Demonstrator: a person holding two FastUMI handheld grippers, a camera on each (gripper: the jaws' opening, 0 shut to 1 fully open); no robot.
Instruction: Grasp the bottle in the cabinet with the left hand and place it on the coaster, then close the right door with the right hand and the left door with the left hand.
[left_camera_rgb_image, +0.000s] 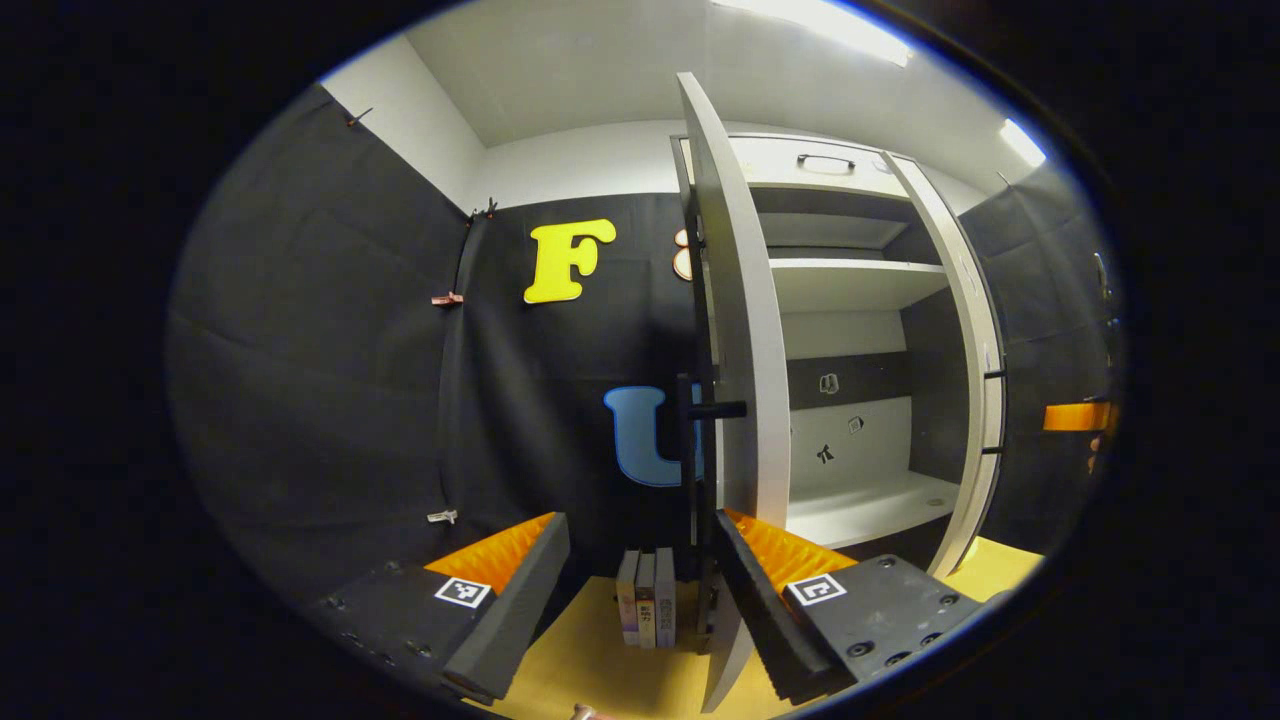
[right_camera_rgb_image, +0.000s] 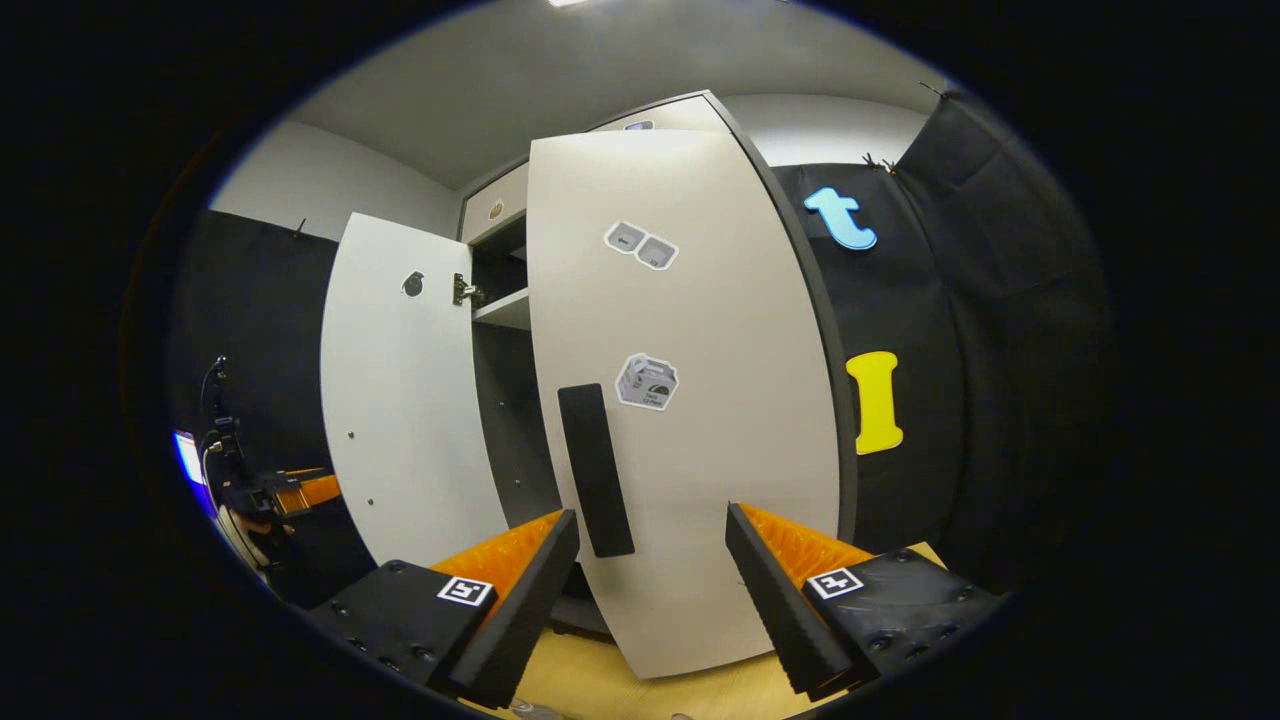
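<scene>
Both claws, left (left_camera_rgb_image: 640, 590) and right (right_camera_rgb_image: 650, 590), gape released before the sticker-marked cabinet doors (right_camera_rgb_image: 690, 400), no writing legible.

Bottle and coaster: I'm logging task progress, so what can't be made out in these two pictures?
- Whether the bottle sits on the coaster: the pictures do not settle it.
- Cabinet interior, right gripper view: mostly hidden behind the right door.
- Lower shelf, left gripper view: near part covered by the left door.
- Books: spine print too small.
</scene>
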